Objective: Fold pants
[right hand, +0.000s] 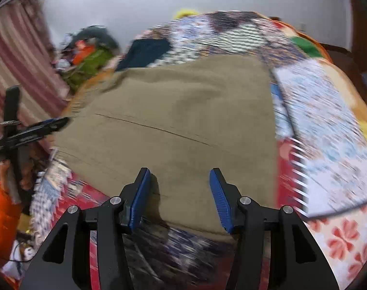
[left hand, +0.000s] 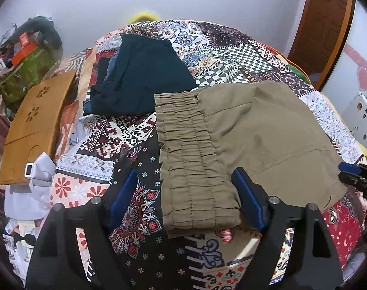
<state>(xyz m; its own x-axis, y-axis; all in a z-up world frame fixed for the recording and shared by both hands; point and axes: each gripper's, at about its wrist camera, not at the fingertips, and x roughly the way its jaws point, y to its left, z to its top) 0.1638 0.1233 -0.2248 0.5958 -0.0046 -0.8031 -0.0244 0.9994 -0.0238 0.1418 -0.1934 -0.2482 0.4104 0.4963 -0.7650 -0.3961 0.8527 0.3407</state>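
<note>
Khaki pants lie folded flat on the patterned bedspread, their gathered elastic waistband toward the left. My left gripper is open and empty, jaws wide on either side of the waistband's near end, just above it. The right wrist view is blurred by motion; there the pants fill the middle. My right gripper is open and empty over their near edge. The right gripper's tips also show at the right edge of the left wrist view, and the left gripper appears at the left of the right wrist view.
A folded dark teal garment on a small stack lies behind the pants. A wooden lap tray rests at the bed's left edge, with clutter and a green bag beyond. A wooden door stands at back right.
</note>
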